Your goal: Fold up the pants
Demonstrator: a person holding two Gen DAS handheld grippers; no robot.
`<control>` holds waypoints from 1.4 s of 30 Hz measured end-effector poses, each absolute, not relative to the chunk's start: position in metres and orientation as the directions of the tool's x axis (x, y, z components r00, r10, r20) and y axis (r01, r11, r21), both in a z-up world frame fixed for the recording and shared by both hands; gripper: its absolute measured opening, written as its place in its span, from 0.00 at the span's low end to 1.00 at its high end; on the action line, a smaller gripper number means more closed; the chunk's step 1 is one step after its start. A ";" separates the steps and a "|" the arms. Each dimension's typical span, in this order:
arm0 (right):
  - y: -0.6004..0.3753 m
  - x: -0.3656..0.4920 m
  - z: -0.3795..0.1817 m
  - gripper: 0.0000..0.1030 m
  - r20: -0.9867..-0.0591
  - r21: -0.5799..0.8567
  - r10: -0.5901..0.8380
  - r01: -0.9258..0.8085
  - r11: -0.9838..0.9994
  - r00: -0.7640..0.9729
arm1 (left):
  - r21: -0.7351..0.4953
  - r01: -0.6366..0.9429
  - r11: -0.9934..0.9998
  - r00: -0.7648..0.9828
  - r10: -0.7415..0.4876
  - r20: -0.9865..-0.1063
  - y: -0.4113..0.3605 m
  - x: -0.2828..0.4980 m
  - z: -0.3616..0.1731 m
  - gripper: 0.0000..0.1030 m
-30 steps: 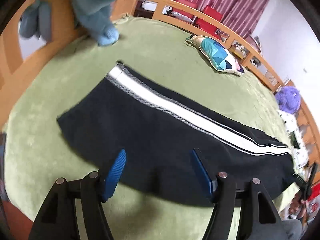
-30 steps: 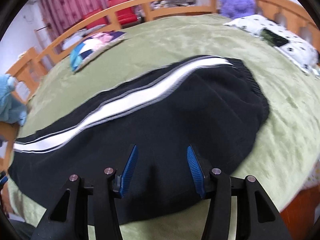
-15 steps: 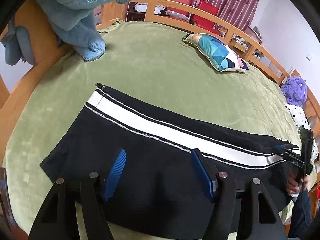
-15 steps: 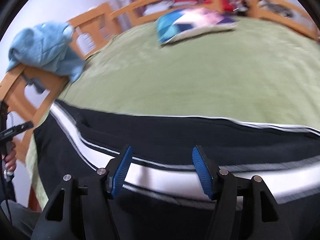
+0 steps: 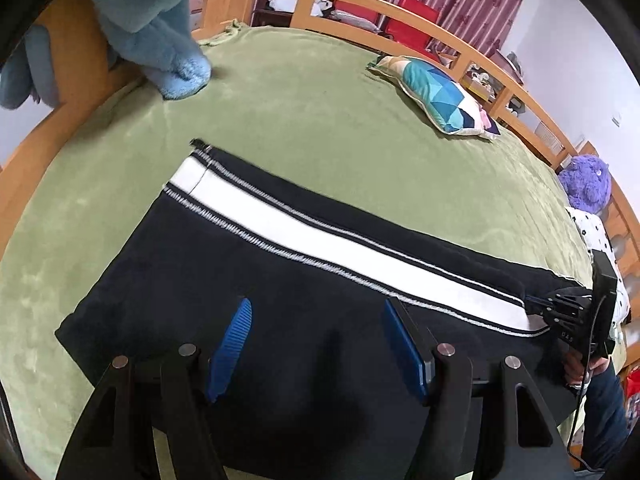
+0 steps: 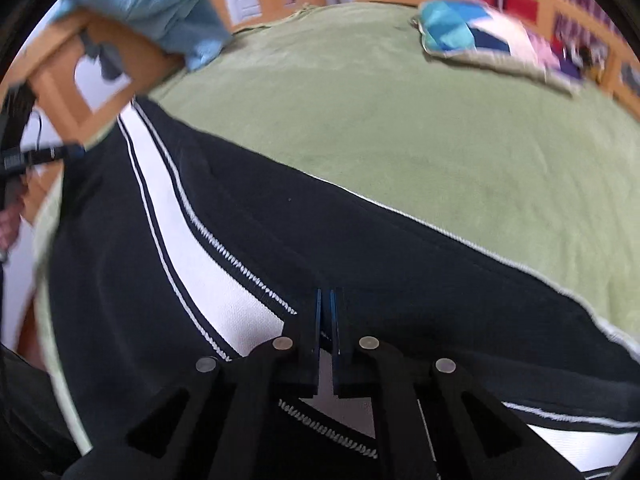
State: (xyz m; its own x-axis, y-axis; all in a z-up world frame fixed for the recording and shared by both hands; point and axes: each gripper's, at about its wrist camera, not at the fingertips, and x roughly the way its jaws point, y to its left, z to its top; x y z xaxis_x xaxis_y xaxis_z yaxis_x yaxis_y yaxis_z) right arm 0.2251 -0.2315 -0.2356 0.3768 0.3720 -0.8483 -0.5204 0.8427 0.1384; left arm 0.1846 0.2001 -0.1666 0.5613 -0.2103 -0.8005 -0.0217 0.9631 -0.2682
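Across the lower half of both views lie the pants [image 5: 312, 280], black knit fabric with a broad white side stripe [image 5: 320, 240] edged in fine zigzag stitching, spread flat on a green plush blanket [image 5: 320, 112] covering the bed.

Left gripper [image 5: 316, 354], at the bottom of the left wrist view: the two ribbed blue pads [image 5: 230, 344] stand well apart over plain black cloth, with nothing pinched between them.

Right gripper [image 6: 326, 320], low centre of the right wrist view: the blue pads are pressed together, leaving only a thin slit. They sit at the stripe's edge where the black fabric ridges up; cloth appears nipped between them, though the contact itself is hidden. In the left wrist view the same tool shows at the right edge, at the far end of the stripe.

A wooden bed rail [image 5: 400, 8] curves along the top of the frame. A patterned cushion [image 5: 436, 96] of teal and white triangles lies upper right, a fluffy blue plush toy [image 5: 160, 28] hangs upper left, and a purple furry toy [image 5: 586, 186] sits at the right edge.
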 end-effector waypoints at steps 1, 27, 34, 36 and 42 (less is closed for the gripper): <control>-0.233 0.226 -0.233 0.03 -0.844 0.150 0.379 -0.510 0.847 0.380 | -0.272 -0.028 0.962 0.558 -0.211 -0.803 0.203 0.184 -0.169 0.64; -0.347 0.231 -0.198 0.45 -0.826 0.146 0.208 -0.156 0.977 0.524 | -0.215 -0.020 0.976 0.577 -0.164 -0.800 0.196 0.219 -0.160 0.64; -0.423 0.211 -0.203 0.49 -0.838 0.119 0.120 -0.035 0.992 0.533 | -0.238 -0.004 0.971 0.572 -0.193 -0.797 0.172 0.220 -0.155 0.64; -0.414 0.217 -0.203 0.49 -0.823 0.102 0.127 -0.075 0.992 0.553 | -0.240 -0.004 0.971 0.561 -0.196 -0.804 0.167 0.221 -0.156 0.64; -0.370 0.255 -0.228 0.63 -0.858 0.072 0.197 -0.269 0.960 0.475 | -0.195 0.000 0.981 0.561 -0.162 -0.812 0.156 0.217 -0.148 0.64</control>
State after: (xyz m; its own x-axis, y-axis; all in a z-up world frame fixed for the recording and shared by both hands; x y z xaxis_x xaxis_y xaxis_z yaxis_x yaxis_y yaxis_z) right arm 0.2550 -0.3704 -0.2279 0.4745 0.1972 -0.8579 -0.2691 0.9604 0.0719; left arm 0.2169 0.1560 -0.1477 0.5613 -0.1618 -0.8117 0.0003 0.9807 -0.1953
